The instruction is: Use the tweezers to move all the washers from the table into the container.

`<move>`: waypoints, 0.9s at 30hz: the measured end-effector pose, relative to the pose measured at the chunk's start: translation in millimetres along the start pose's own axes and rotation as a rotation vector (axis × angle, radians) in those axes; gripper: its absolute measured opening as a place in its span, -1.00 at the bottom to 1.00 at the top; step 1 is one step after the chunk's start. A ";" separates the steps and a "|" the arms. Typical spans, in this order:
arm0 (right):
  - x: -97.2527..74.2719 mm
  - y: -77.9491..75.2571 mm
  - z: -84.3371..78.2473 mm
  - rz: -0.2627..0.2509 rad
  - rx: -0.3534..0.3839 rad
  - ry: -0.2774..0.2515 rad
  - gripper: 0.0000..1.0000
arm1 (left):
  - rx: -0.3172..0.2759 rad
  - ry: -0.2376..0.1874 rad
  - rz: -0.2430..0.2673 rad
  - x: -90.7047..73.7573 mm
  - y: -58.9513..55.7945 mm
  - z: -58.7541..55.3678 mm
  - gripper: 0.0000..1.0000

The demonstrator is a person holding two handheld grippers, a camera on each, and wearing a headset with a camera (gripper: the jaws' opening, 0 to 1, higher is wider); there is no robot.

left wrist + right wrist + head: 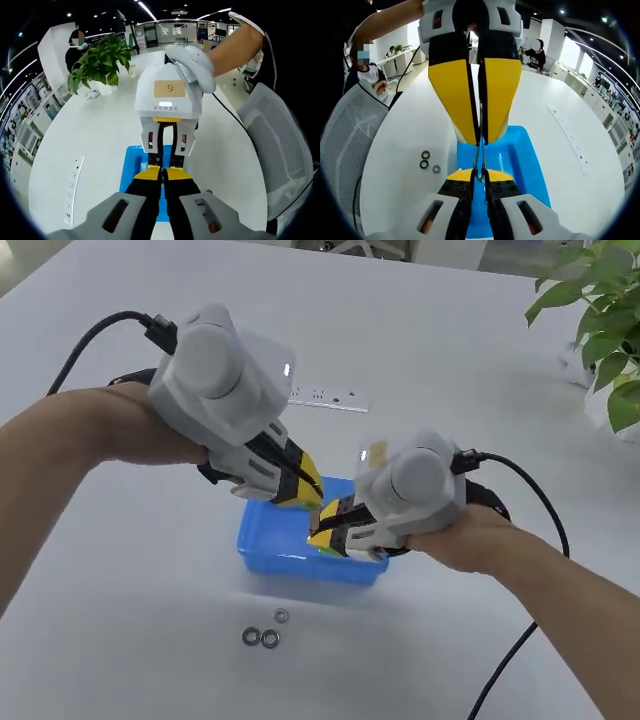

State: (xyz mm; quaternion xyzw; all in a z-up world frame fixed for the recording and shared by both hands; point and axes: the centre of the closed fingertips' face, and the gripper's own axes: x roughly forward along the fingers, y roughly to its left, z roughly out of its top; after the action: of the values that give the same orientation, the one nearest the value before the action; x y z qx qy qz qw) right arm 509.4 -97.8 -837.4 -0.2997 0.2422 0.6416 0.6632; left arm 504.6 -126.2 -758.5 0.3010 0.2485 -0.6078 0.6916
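Your washers (270, 638): shiny bare metal. Container (300, 566): glossy blue plastic. Worktop (420, 360): smooth matt white. Your tweezers (480, 155): thin metal.

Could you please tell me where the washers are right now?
In the head view, three washers lie clustered on the white table, just nearer the person than the blue container.

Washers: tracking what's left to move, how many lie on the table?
3: two washers touching, a third just apart, all on the table beside the blue container. Others may be hidden.
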 end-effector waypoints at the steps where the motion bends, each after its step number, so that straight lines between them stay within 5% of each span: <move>1: 0.7 -0.3 -0.4 0.001 0.001 0.001 -0.80 | -0.001 0.000 0.000 0.4 0.3 -0.6 -0.90; 9: 13.3 -4.0 -9.1 0.025 0.007 0.017 -0.80 | -0.020 0.005 -0.002 8.5 5.8 -13.9 -0.90; 27: 25.2 -7.4 -15.5 0.060 0.030 0.027 -0.79 | -0.050 0.001 -0.004 15.5 12.5 -23.9 -0.89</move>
State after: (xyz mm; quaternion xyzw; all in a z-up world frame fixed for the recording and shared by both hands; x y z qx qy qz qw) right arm 519.2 -90.9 -865.5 -0.2910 0.2697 0.6534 0.6447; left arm 519.6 -118.7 -784.7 0.2832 0.2645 -0.6029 0.6975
